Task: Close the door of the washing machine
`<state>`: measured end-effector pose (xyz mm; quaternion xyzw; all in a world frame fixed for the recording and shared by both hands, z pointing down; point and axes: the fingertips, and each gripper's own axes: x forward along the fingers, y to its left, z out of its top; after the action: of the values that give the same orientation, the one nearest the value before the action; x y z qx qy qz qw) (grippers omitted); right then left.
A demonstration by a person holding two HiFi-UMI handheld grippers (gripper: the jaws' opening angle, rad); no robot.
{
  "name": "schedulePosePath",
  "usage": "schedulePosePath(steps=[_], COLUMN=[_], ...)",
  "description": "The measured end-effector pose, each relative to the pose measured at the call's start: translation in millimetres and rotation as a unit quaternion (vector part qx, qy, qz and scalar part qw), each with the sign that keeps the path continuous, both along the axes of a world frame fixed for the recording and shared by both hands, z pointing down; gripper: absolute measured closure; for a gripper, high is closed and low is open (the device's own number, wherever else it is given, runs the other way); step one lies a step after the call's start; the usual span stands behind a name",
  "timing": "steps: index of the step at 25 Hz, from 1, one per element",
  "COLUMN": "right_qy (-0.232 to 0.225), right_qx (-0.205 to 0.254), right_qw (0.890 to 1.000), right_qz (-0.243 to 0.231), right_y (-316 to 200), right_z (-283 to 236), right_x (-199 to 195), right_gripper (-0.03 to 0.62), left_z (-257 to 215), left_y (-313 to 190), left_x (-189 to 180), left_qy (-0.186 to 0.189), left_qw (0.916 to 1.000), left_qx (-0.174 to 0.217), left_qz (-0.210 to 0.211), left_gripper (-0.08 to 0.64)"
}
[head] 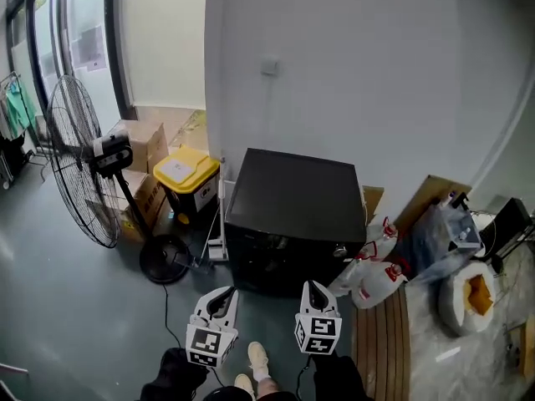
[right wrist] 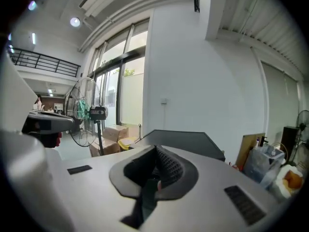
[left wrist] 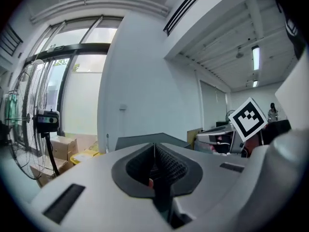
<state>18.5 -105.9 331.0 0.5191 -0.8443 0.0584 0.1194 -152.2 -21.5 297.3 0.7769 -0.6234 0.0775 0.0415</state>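
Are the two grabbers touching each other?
Apart. The head view shows the left gripper and the right gripper side by side, with floor and a shoe visible in the gap between them.

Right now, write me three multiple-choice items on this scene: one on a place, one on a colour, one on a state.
1. In the head view, where is the standing fan relative to the black washing machine?
A. To its left
B. To its right
C. On top of it

2. What colour is the lid of the bin?
A. Yellow
B. Red
C. Blue

3. How do the jaws of the right gripper stand?
A. Wide apart
B. Closed, nothing between them
C. Closed on a cloth

Answers:
1 A, the fan stands at the machine's left.
2 A, the lid is plainly yellow.
3 B, the right gripper view shows the pads meeting, with nothing between them.
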Motion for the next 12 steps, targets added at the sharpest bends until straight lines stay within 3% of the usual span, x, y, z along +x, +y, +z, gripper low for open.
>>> schedulePosePath(steps=[6, 12], right_qy=[-0.01, 0.017], right_qx=[0.013, 0.039], right_qw=[1.0, 0.999], right_qz=[0.019, 0.025], right_y=[60, 107], right_z=[-21, -40], right_x=[44, 65], right_gripper=[0.575, 0.575], left_z=[-18, -23], left_y=[42, 76], left_x=[36, 61], left_qy=[-0.002, 0.001], left_qw=[0.9995, 0.9983], left_qx=[0.006, -0.003], left_qz=[0.031, 0.057], left_gripper=[0.531, 0.531])
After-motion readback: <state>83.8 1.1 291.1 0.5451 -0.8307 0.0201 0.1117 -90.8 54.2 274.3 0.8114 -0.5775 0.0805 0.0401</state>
